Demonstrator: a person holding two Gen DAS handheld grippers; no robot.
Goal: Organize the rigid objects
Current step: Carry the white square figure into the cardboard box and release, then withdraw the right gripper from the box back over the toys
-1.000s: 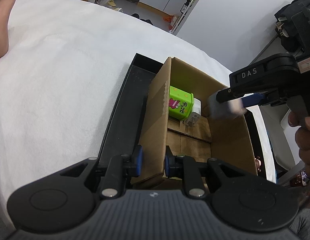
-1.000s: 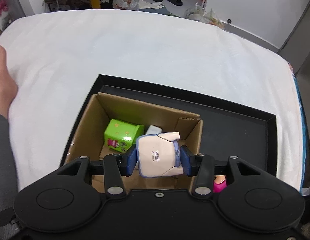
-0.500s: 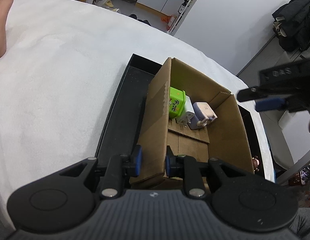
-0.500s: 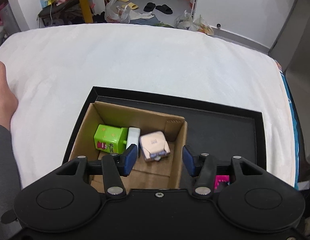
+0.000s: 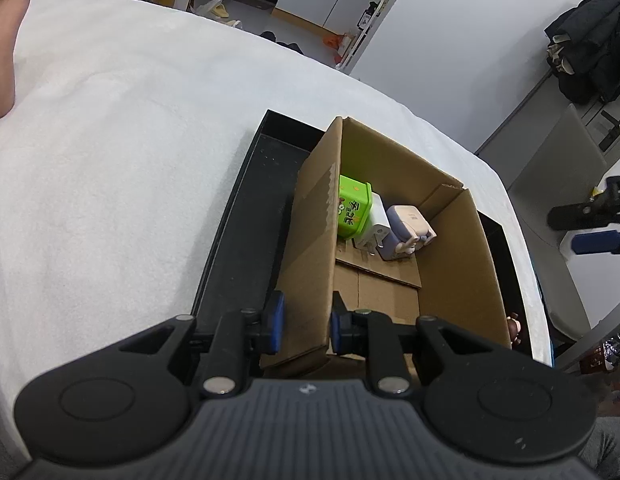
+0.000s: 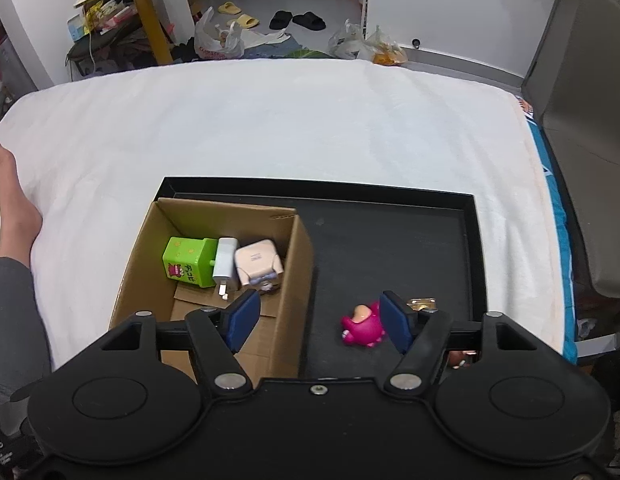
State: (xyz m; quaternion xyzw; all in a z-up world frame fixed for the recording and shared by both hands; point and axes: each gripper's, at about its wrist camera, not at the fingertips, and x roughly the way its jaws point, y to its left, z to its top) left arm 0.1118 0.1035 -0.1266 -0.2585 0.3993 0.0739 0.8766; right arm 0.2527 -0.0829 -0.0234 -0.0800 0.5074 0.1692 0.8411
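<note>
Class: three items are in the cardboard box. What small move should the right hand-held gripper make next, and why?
Probably lower the right hand-held gripper toward the pink toy on the black tray. Its jaws have just been opening and hold nothing; the toy lies outside the cardboard box, which the left hand-held gripper grips.

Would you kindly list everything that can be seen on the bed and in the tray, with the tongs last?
bed cover: one, white, under everything.
tray: one, black, on the bed cover.
box: one, brown cardboard, open, in the tray's left part.
green cube: one, in the box, far end.
white plug: one, in the box, between the green cube and the beige cube.
beige cube: one, with lilac trim, in the box, right of the plug.
pink toy: one, on the tray floor, right of the box.
gold item: one, on the tray, mostly hidden.
bare foot: one, on the bed cover, left edge.
left tongs: shut on the box's near wall.
right tongs: open, empty, jaws just opening, above the tray.
</note>
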